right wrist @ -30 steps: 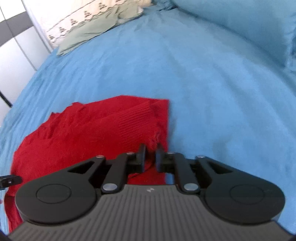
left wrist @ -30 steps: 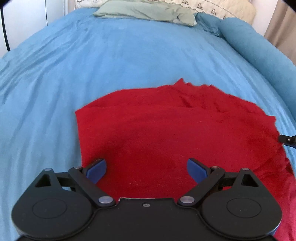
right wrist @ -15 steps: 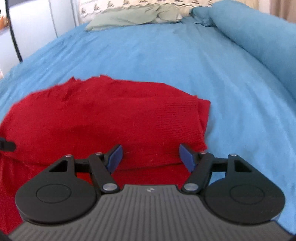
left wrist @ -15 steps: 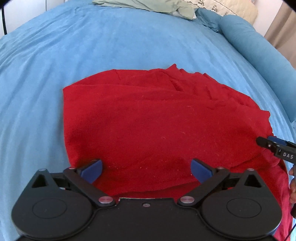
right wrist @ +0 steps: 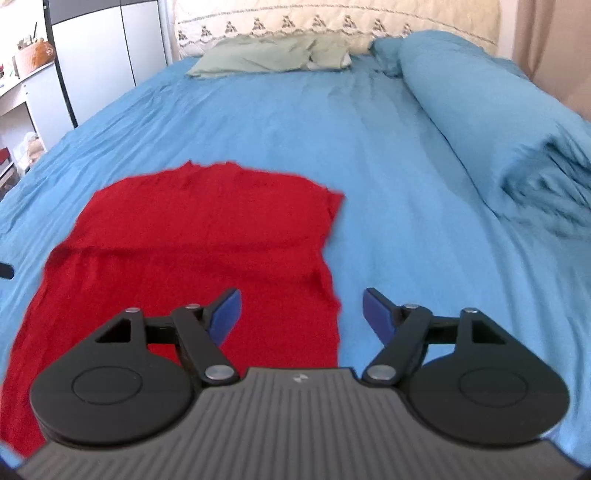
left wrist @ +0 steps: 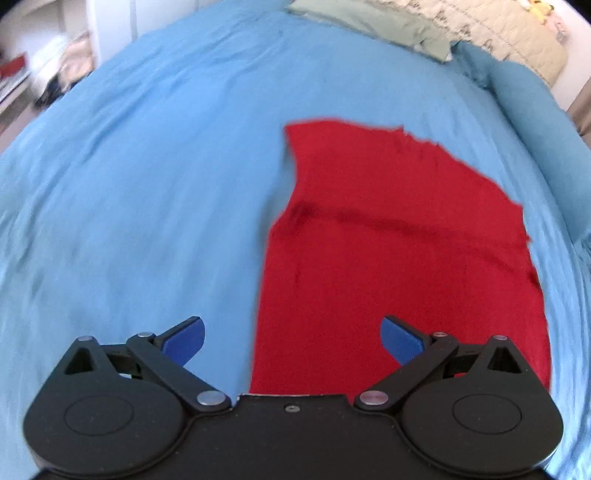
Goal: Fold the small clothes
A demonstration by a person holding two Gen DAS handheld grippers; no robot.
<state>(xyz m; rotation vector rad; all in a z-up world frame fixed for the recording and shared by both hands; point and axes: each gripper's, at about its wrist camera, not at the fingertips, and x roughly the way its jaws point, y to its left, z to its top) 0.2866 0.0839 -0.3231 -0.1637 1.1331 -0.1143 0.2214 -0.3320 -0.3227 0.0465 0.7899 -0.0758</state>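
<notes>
A red knitted garment (left wrist: 399,258) lies folded flat on the blue bedspread, with a crease line across it. It also shows in the right wrist view (right wrist: 192,251). My left gripper (left wrist: 291,338) is open and empty, raised above the garment's near left edge. My right gripper (right wrist: 301,314) is open and empty, raised above the garment's near right edge. A dark tip of the left gripper shows at the left border of the right wrist view (right wrist: 5,271).
The blue bedspread (left wrist: 147,166) covers the whole bed. A rolled blue duvet (right wrist: 498,122) lies along the right side. A green pillow (right wrist: 273,55) and a cream headboard (right wrist: 332,22) are at the far end. White cupboards (right wrist: 103,59) stand to the left.
My right gripper opened and let go of the garment's edge. Both grippers then lifted back and apart, the left one swinging left, leaving the garment lying folded on the bed.
</notes>
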